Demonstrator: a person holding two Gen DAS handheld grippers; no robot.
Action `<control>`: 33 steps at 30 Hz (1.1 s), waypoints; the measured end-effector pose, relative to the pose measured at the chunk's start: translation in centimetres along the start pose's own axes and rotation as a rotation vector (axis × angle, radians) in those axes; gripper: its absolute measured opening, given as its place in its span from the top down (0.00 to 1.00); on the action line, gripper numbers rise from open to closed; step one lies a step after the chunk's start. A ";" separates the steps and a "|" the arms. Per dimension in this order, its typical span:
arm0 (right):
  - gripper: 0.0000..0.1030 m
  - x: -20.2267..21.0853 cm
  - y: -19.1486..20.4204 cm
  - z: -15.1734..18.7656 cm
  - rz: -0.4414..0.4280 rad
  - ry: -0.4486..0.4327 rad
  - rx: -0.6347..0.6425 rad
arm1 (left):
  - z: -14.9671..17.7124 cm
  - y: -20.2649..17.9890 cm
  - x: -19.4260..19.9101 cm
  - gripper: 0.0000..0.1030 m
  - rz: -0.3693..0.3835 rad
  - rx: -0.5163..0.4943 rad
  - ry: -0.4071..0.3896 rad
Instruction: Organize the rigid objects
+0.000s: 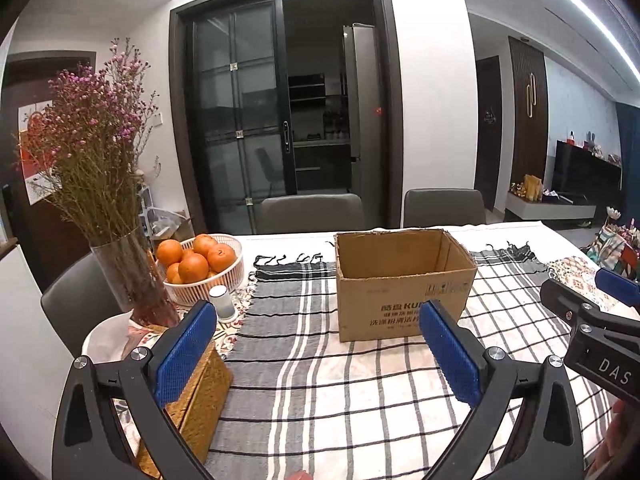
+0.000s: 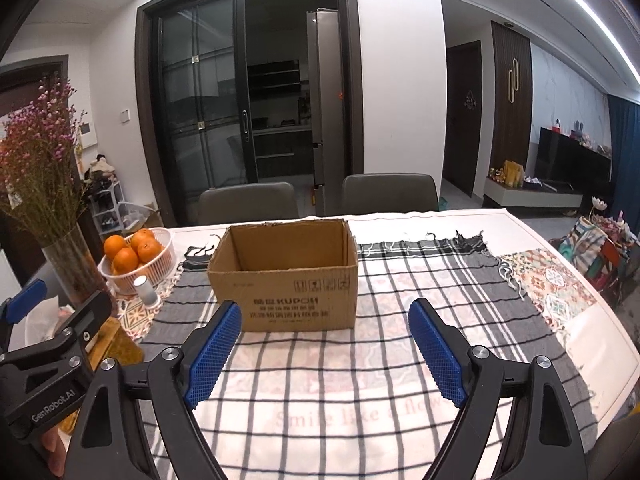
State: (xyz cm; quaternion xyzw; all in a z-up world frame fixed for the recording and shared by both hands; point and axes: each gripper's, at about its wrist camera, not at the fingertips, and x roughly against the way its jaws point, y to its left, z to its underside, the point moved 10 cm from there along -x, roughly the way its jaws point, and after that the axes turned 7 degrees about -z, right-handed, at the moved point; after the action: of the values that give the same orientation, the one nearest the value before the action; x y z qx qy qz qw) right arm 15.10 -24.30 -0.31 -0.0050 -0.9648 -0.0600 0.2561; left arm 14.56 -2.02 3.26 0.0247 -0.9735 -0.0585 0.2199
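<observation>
Two hand-held grippers above a dining table (image 2: pixel 592 332) covered by a black-and-white checked cloth (image 2: pixel 320 380). An open-topped cardboard box (image 2: pixel 286 280), printed side toward the cameras, stands upright on the cloth toward the far half of the table; what can be seen of its interior holds nothing. The left gripper (image 1: pixel 320 344) hangs over the near left part of the cloth with its blue-padded jaws wide apart and nothing between them; in its own view the box lies ahead, slightly right of centre. The right gripper (image 2: pixel 326 348) is held beside it, jaws likewise spread wide and empty, the box directly ahead of its fingers. Each gripper appears at the edge of the other's view, the two side by side and apart. At the table's left end stand a clear glass vase (image 1: pixel 132 280) of dried pink-purple flowers (image 1: pixel 92 120), a white slatted basket (image 1: pixel 224 280) of oranges (image 1: pixel 194 267), and a small white cylindrical container (image 1: pixel 222 300) just in front of the basket. A golden-brown woven box (image 1: pixel 200 392) lies under the left gripper's left finger. Two grey chair backs (image 2: pixel 248 200) stand behind the table before a dark sliding glass door (image 2: pixel 200 100).
</observation>
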 end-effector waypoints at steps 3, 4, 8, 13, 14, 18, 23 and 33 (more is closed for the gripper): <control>0.16 0.6 0.4 0.6 -0.005 0.002 0.006 | 0.4 0.2 0.7 0.00 -0.004 -0.002 -0.009; 0.16 0.8 0.4 0.8 -0.008 0.002 0.006 | 0.5 0.2 0.9 0.00 -0.002 -0.002 -0.009; 0.16 1.4 0.5 1.3 -0.019 0.006 0.002 | 0.9 0.2 1.4 0.00 0.004 0.002 -0.005; 0.16 2.0 0.7 1.5 -0.022 0.003 0.002 | 1.0 0.6 2.1 0.00 0.002 0.010 -0.015; 0.16 2.1 0.8 1.5 -0.023 0.002 0.003 | 1.0 0.6 2.1 0.00 0.002 0.011 -0.016; 0.16 2.4 0.9 1.4 -0.023 -0.005 0.003 | 0.9 0.8 2.4 0.00 0.003 0.016 -0.022; 0.16 2.8 0.8 1.3 -0.025 -0.011 -0.001 | 0.9 0.5 2.6 0.00 0.019 0.018 -0.020; 0.16 3.1 0.6 1.1 -0.025 -0.018 -0.009 | 0.8 0.5 3.0 0.00 0.024 0.017 -0.024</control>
State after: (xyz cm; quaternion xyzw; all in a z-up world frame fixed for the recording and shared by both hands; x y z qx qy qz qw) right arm 11.85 -23.68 0.34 0.0053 -0.9668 -0.0674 0.2466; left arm 11.49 -1.69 3.83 0.0143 -0.9767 -0.0479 0.2089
